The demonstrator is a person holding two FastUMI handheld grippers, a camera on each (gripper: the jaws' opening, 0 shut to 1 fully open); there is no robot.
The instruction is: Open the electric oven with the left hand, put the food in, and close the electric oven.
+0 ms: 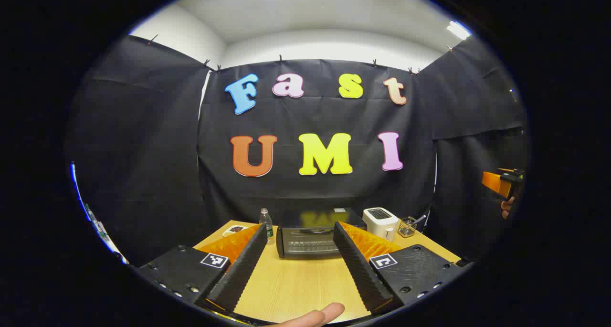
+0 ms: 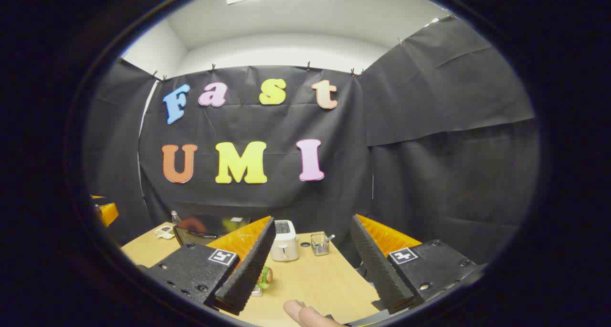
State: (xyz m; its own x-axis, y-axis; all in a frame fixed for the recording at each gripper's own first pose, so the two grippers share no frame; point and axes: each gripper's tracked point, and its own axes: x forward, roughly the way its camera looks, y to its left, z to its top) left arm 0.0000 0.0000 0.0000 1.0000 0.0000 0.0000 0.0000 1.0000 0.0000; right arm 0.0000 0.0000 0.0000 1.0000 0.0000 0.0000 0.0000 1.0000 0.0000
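The black electric oven (image 1: pixel 305 238) stands at the back of the wooden table (image 1: pixel 296 289), its glass door closed and the handle across the top. My left gripper (image 1: pixel 300 226) hovers open in front of it, above the table and well short of the door. A small white dish of dark food (image 1: pixel 235 230) lies left of the oven. In the right gripper view the oven (image 2: pixel 200 231) sits partly behind one finger, and my right gripper (image 2: pixel 312 219) is open with nothing between its fingers. A green item (image 2: pixel 264 275) lies on the table beside that finger.
A clear water bottle (image 1: pixel 266 223) stands between the dish and the oven. Right of the oven are a white toaster (image 1: pixel 380 222) and a wire basket (image 1: pixel 406 226). The other gripper (image 1: pixel 501 184) and a hand hang far right. Black cloth walls enclose the table.
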